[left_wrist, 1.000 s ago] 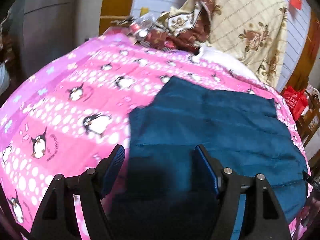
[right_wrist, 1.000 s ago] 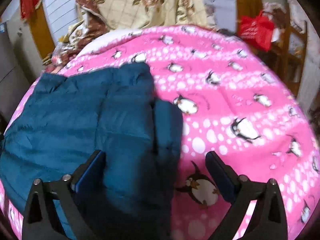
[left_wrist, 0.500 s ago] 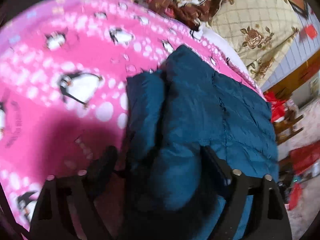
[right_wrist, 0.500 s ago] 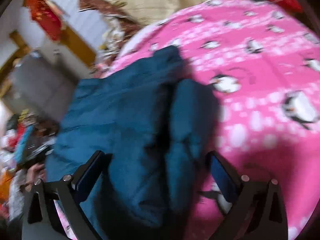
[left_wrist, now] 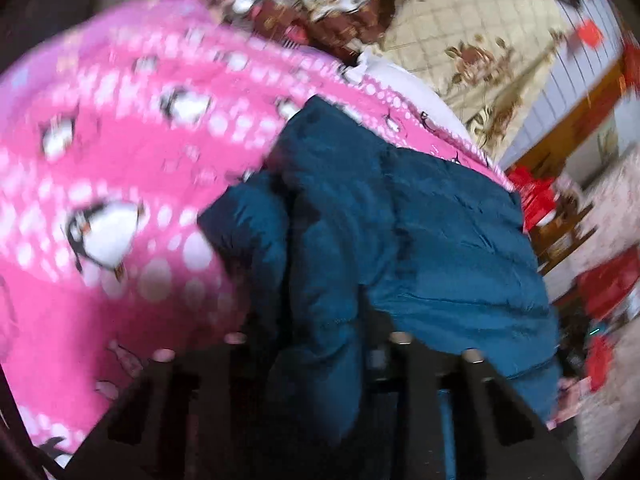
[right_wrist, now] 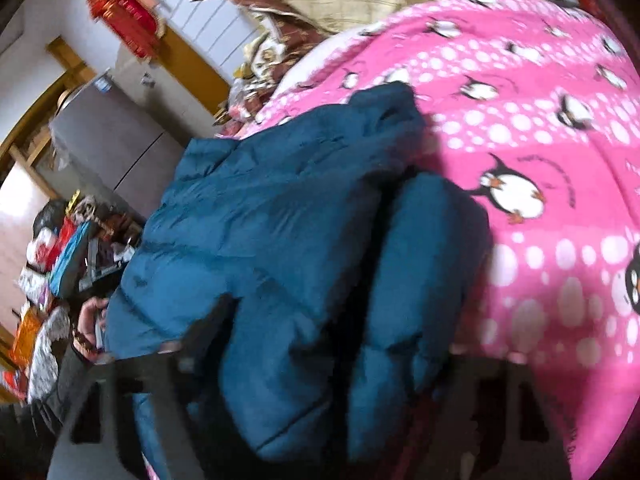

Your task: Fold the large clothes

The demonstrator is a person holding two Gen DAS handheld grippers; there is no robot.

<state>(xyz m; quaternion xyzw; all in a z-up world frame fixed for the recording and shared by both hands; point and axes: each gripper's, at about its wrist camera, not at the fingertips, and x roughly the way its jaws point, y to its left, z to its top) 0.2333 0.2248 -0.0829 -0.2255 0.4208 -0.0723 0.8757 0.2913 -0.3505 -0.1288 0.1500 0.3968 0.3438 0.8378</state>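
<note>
Teal padded jacket [left_wrist: 420,240] lies on pink penguin blanket [left_wrist: 120,168], bunched toward 6 o'clock. Left gripper [left_wrist: 316,344] jaws pinch a jacket fold. Right gripper [right_wrist: 320,344] jaws also clamp bunched jacket fabric; frames blurred.

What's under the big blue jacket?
The blue jacket lies on a pink penguin blanket, which shows all around it. Whatever is directly beneath the jacket is covered, so that part cannot be seen.

teal puffer jacket [left_wrist: 440,240], bunched, partly folded
</note>
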